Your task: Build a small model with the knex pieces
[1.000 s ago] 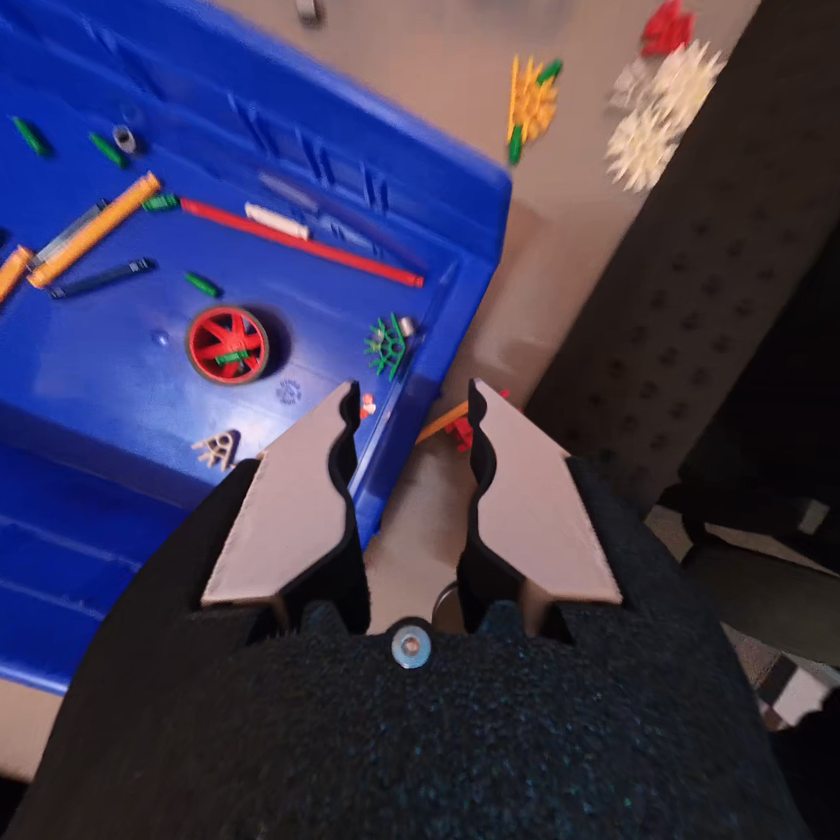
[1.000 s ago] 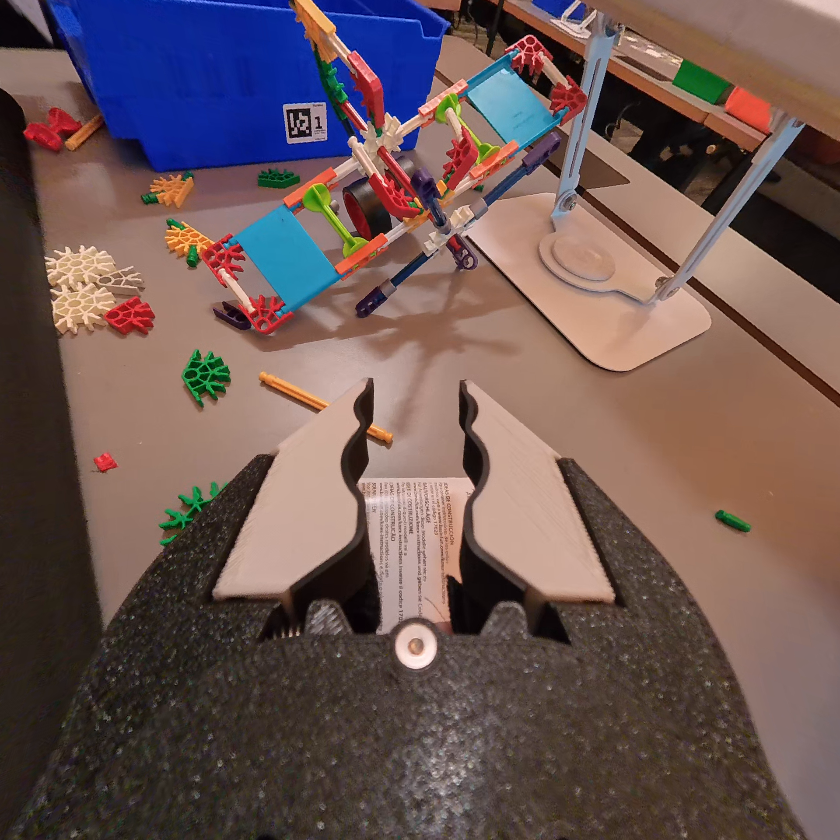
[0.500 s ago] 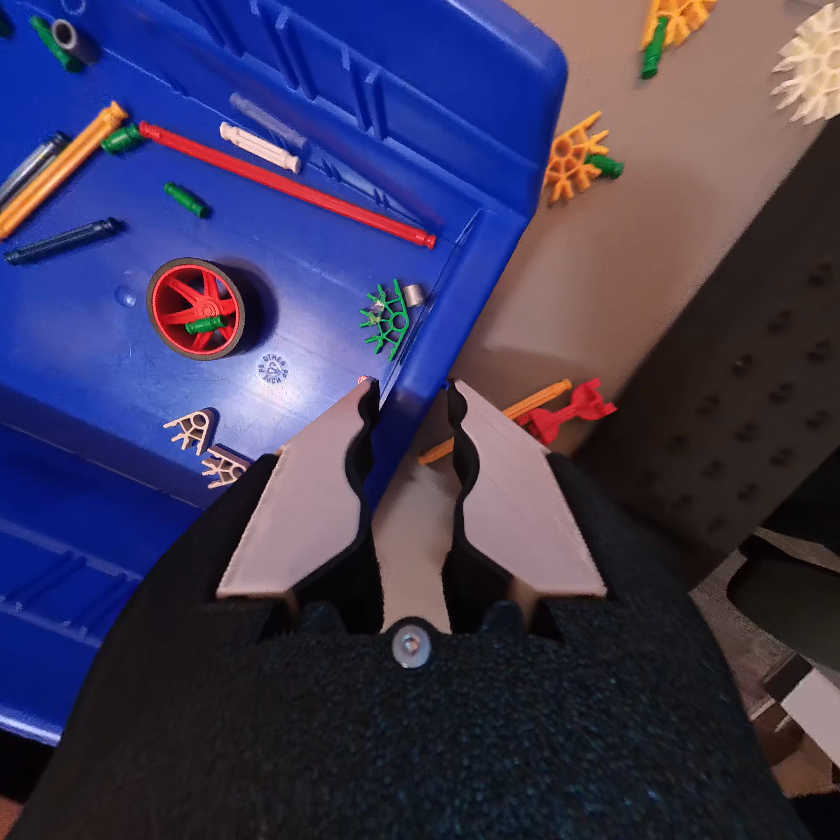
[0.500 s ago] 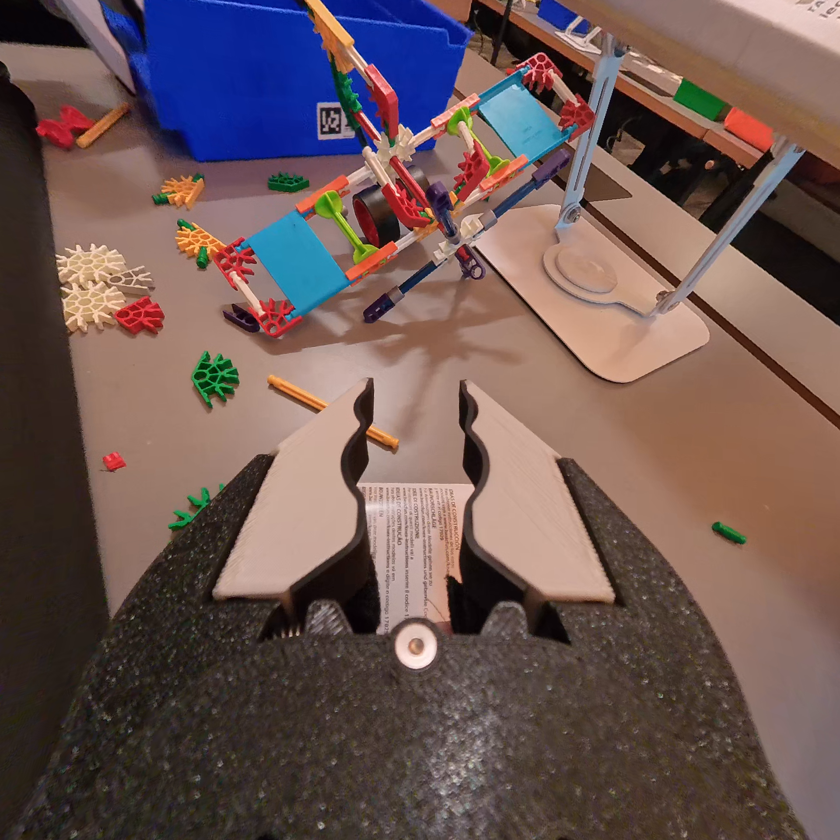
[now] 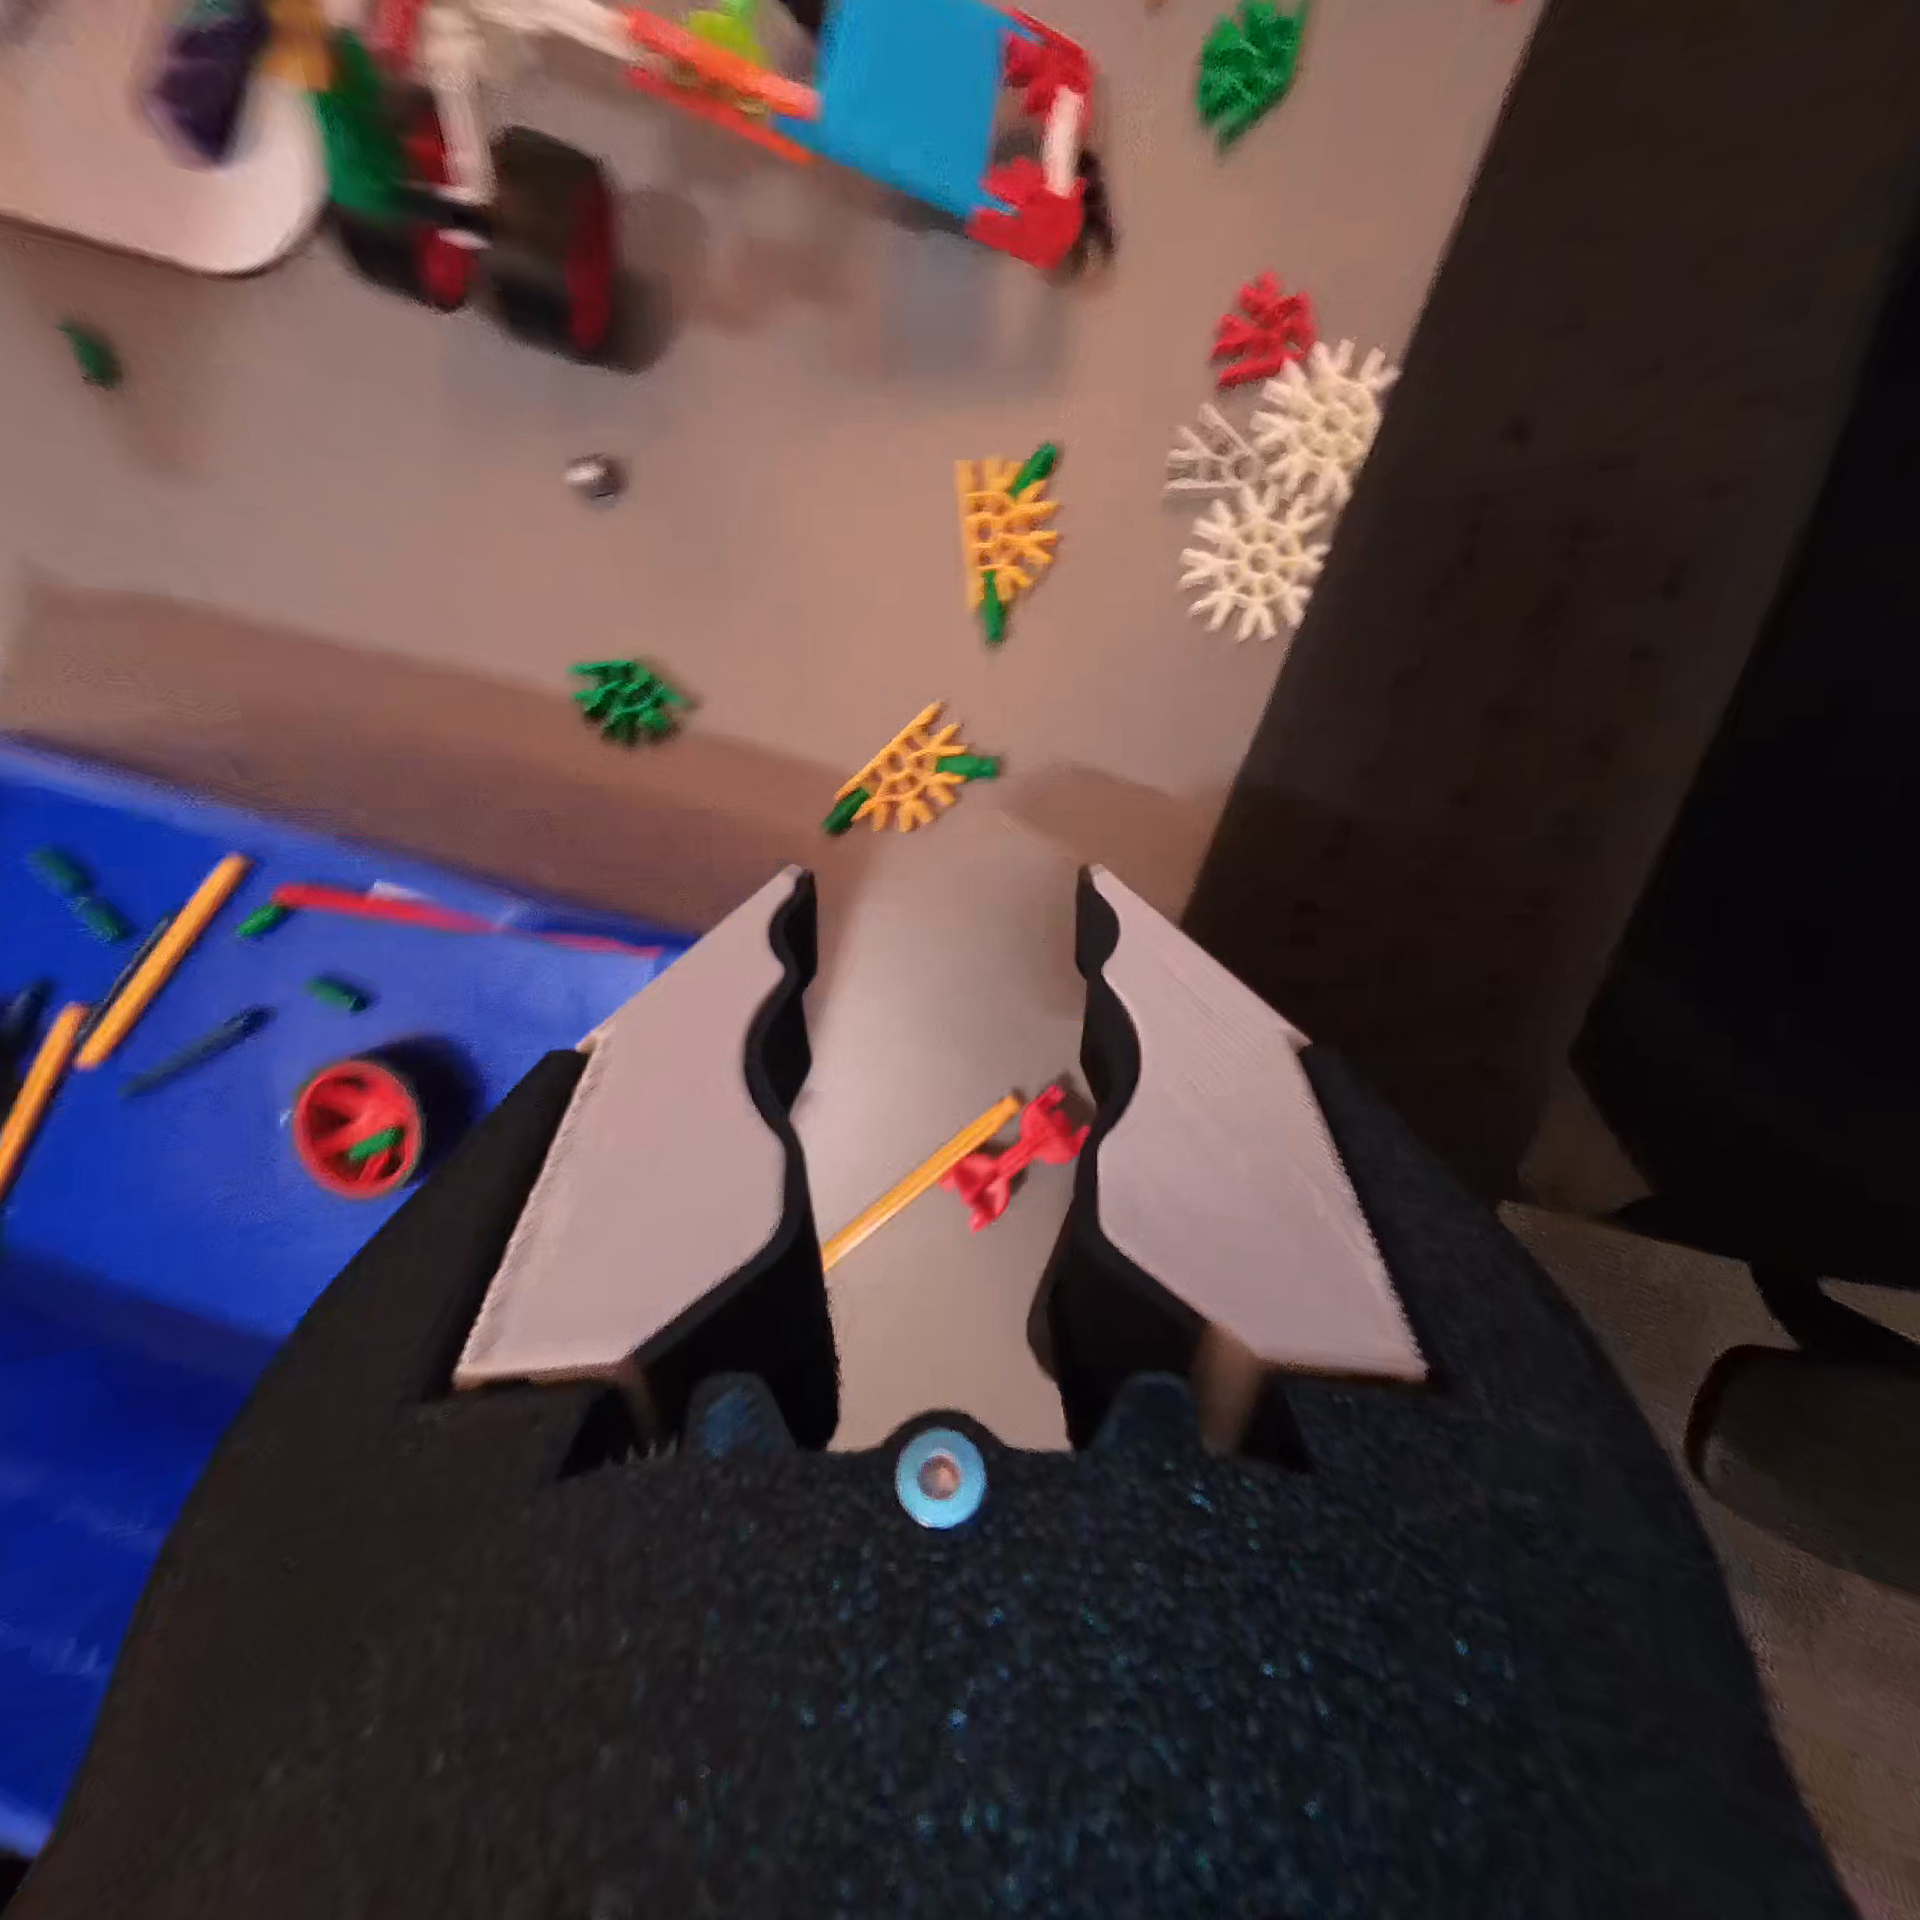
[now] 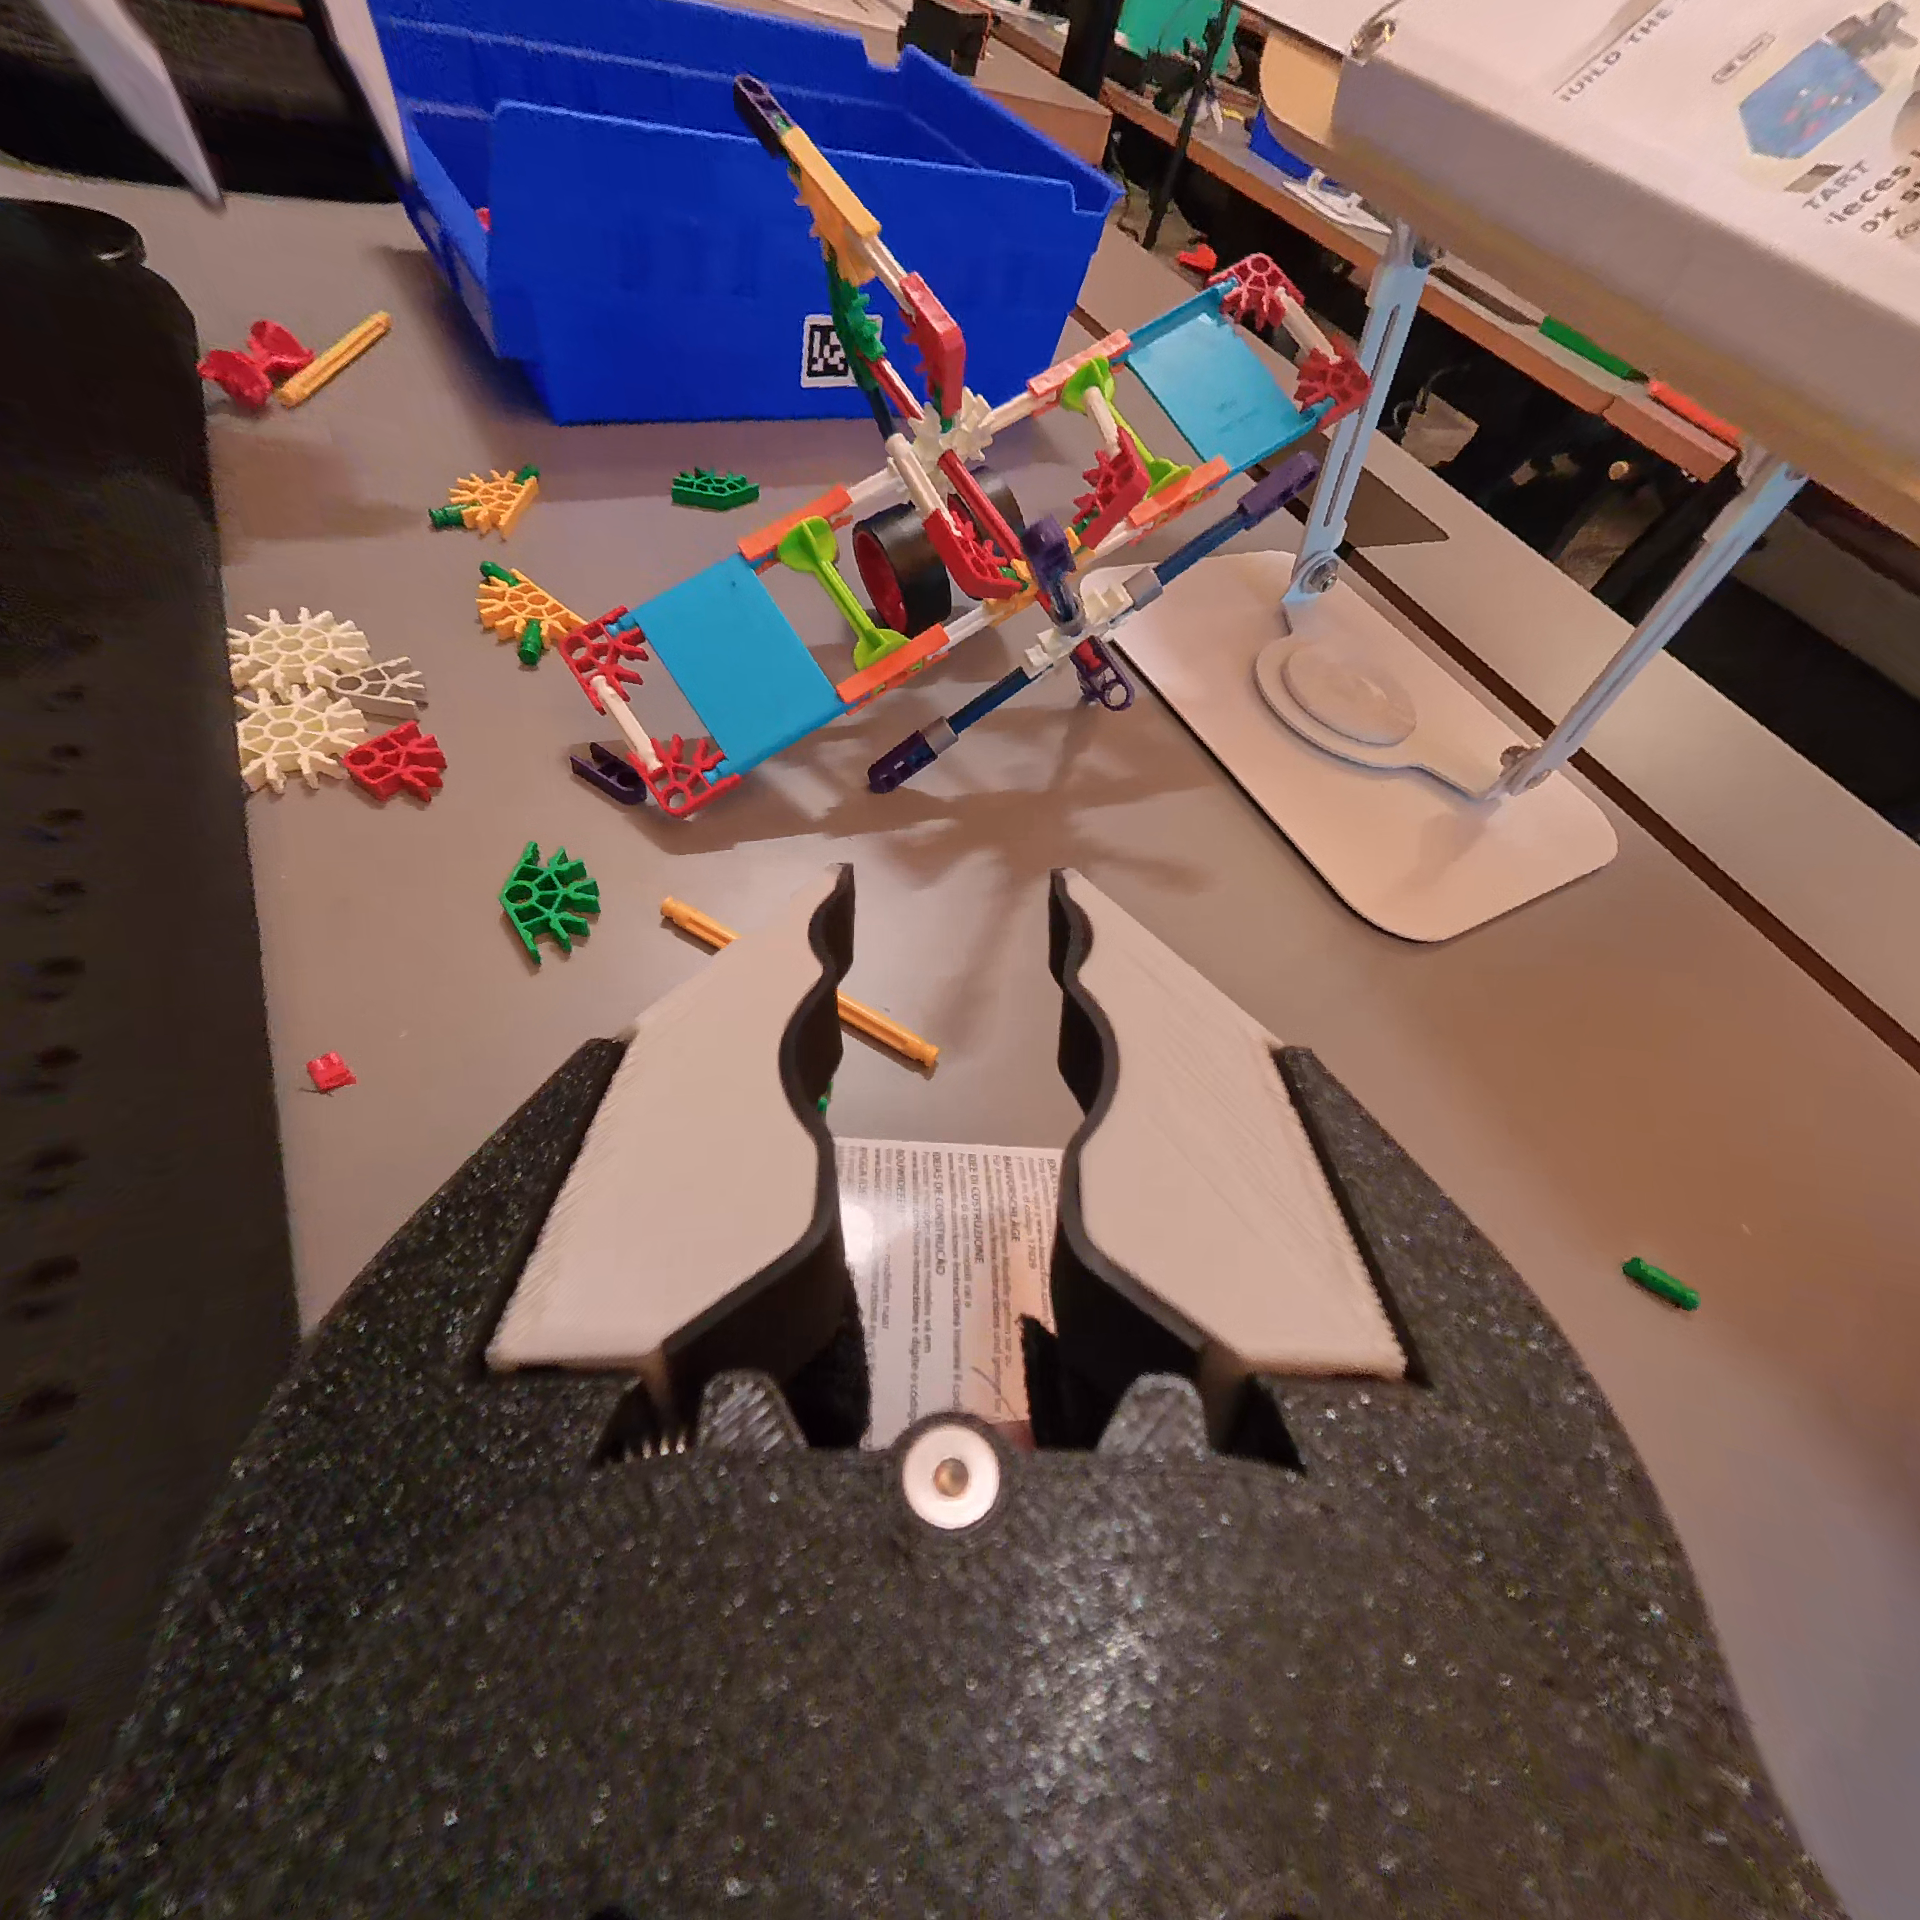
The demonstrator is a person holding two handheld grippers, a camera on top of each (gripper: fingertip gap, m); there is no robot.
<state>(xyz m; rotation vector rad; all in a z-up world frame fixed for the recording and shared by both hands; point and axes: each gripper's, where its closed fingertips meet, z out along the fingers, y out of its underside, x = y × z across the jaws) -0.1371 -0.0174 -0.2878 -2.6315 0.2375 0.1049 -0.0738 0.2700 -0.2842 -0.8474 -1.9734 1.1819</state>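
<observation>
My left gripper [image 5: 943,883] is open and empty above the grey table, just right of the blue bin [image 5: 156,1226]. A red connector [image 5: 1013,1153] joined to an orange rod [image 5: 914,1179] lies below, between its fingers. My right gripper [image 6: 951,888] is open and empty, low over the table, above a printed paper sheet [image 6: 940,1247]. An orange rod [image 6: 883,1023] lies just beside its left finger. The colourful rod-and-connector model [image 6: 935,551] with blue panels and a black wheel stands ahead of it.
Loose pieces lie on the table: white snowflake connectors [image 6: 296,686], yellow connectors [image 6: 499,499], green connectors [image 6: 549,899]. The bin [image 6: 727,229] holds rods and a red wheel [image 5: 356,1127]. A white stand base [image 6: 1371,727] is at the right. A dark perforated strip [image 6: 104,831] borders the left.
My left gripper has swung from over the bin's corner to the table beside it and opened wider. The right gripper stays open and has shifted little.
</observation>
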